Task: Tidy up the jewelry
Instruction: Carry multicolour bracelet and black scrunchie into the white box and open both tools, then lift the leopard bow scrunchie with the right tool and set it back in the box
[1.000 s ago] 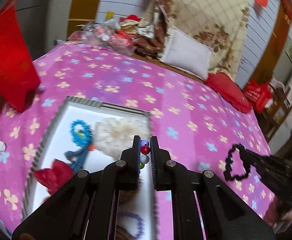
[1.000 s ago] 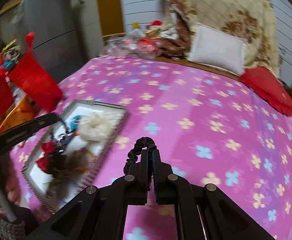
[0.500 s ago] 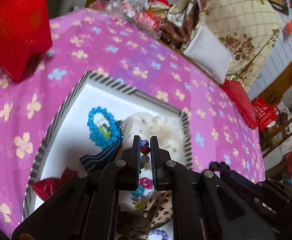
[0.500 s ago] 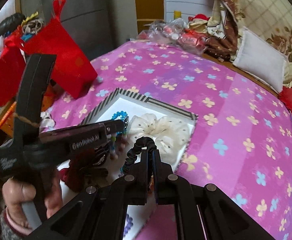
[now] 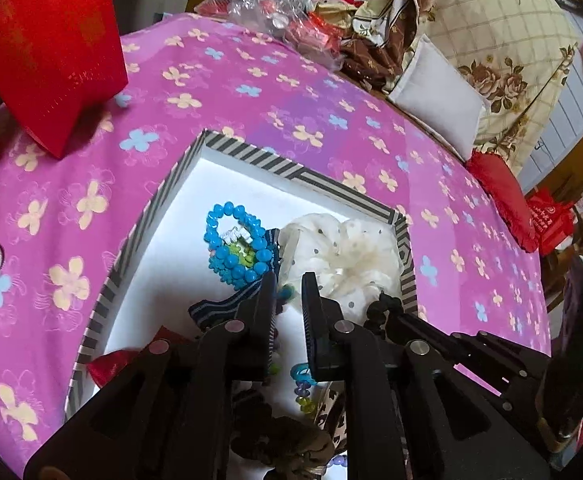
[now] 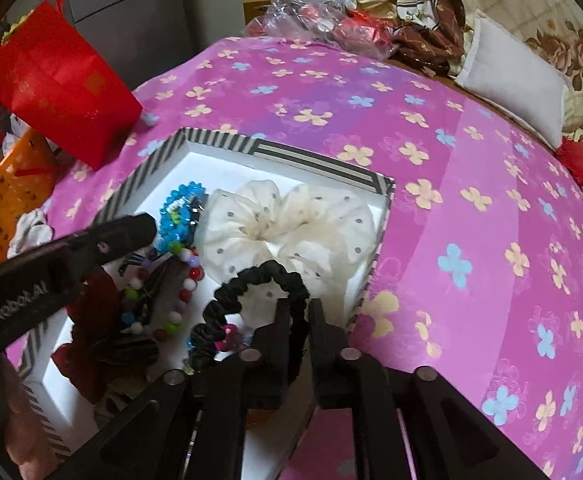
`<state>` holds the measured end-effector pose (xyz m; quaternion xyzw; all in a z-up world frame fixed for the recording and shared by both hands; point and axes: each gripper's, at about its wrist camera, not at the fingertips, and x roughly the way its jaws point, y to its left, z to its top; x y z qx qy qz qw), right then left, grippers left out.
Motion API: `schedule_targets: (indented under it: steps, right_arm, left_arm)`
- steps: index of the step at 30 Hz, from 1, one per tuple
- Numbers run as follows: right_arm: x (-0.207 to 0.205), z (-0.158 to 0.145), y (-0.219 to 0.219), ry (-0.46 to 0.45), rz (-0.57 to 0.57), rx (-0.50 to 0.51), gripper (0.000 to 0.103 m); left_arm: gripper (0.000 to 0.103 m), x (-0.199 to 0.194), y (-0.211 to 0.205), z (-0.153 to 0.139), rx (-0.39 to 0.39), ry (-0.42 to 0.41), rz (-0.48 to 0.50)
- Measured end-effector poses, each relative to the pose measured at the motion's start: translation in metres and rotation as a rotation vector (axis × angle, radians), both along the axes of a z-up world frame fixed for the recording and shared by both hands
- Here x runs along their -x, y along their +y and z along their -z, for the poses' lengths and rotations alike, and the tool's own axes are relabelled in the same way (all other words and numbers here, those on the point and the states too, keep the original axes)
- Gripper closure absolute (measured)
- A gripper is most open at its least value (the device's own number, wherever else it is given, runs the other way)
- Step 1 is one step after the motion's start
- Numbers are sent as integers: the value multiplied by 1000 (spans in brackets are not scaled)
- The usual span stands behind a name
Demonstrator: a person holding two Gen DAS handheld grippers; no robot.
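On the left sits a red bag [image 5: 51, 48] on the pink flower cloth [image 6: 451, 160]. Next to it is the striped box [image 5: 147, 216], and it is already quite full. A blue bead bracelet [image 5: 235, 240] and a big white scrunchie [image 6: 291, 220] lie inside, along with some dark red and brown bits (too jumbled to name).

The left gripper [image 5: 287, 292] hangs over the box with its jaws apart and nothing between them. A moment ago it pinched the colourful bead bracelet [image 6: 190, 282]. Now that bracelet lies in the box, so that job looks done.

The black scrunchie [image 6: 251, 280] rests on the edge of the white one, inside the box. One end still runs between the jaws of the right gripper [image 6: 300, 316]. A second ago it was held up over the cloth. The jaws look a bit wider now, but I cannot tell if they have let go. I think what is left is to drop it and pull away.
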<state>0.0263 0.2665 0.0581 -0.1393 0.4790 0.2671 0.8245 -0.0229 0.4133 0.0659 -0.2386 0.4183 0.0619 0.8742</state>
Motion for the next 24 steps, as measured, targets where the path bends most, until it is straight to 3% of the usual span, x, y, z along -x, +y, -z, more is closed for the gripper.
schedule_targets:
  steps: [2,9,24]
  right_arm:
    - [2,-3,-4,-20,11,-5,73]
    - [13,-16,-19,-87,30,-2,70]
    - [11,11,-31,-74,88,54,69]
  left_arm:
    - [84,2,-3,-3,-38,-7,-11]
    - [67,12,-16,-16,-155,-48,-33]
    - [67,14,-19,-16,-240,-47,-78]
